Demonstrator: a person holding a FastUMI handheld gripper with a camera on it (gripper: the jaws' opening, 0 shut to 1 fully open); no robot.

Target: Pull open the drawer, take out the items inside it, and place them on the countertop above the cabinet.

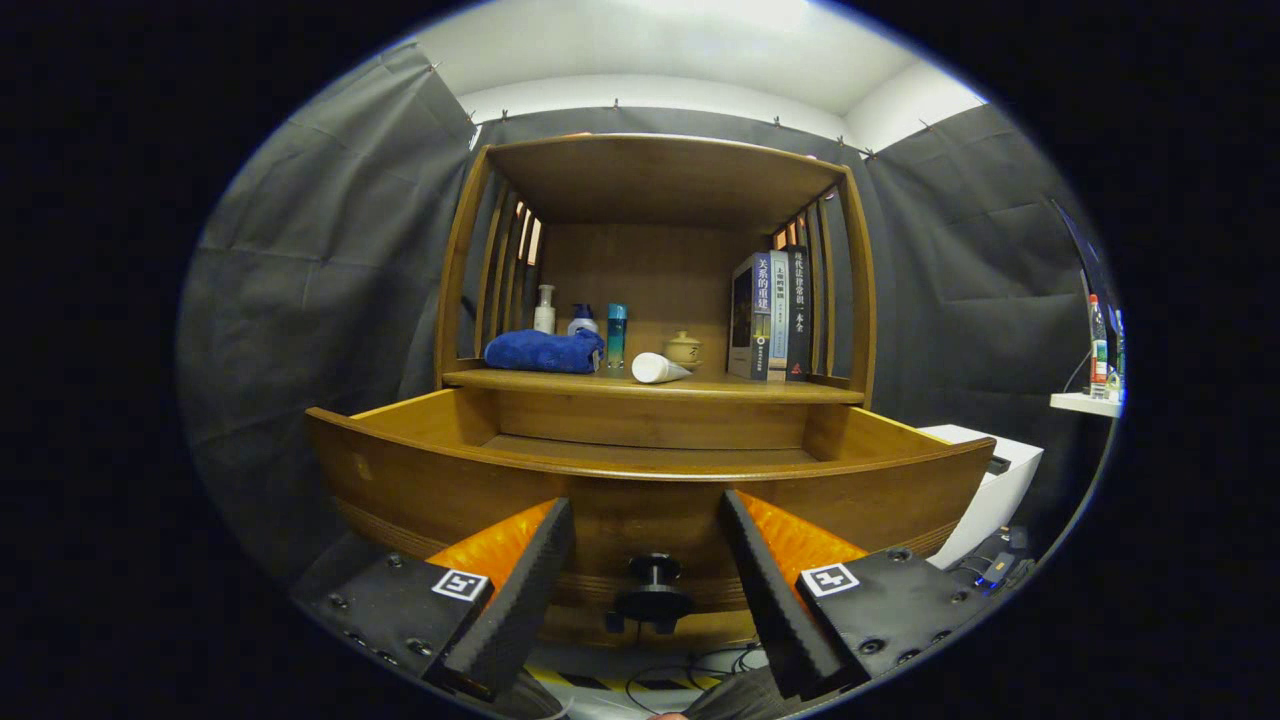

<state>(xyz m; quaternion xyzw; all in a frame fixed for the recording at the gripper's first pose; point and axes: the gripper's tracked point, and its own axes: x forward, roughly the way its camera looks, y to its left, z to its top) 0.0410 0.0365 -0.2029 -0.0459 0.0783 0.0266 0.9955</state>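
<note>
Hovering wide open, the claw (648, 560) sits right in front of the drawer (650, 470) — knob (652, 590) between its fingers, untouched. Drawer's pulled out below the worktop (650, 385) — towel (543, 352) up there.

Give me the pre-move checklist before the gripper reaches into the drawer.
1. Drawer pulled out: ok.
2. Gripper open, fingers spread either side of the drawer knob, touching nothing: ok.
3. Items inside the drawer located: cannot tell, the front panel hides the floor.
4. Free spot on the countertop: ok, bare wood between the white tube and the books.
5. Blue towel and bottles sit clear of that spot: ok.
</note>
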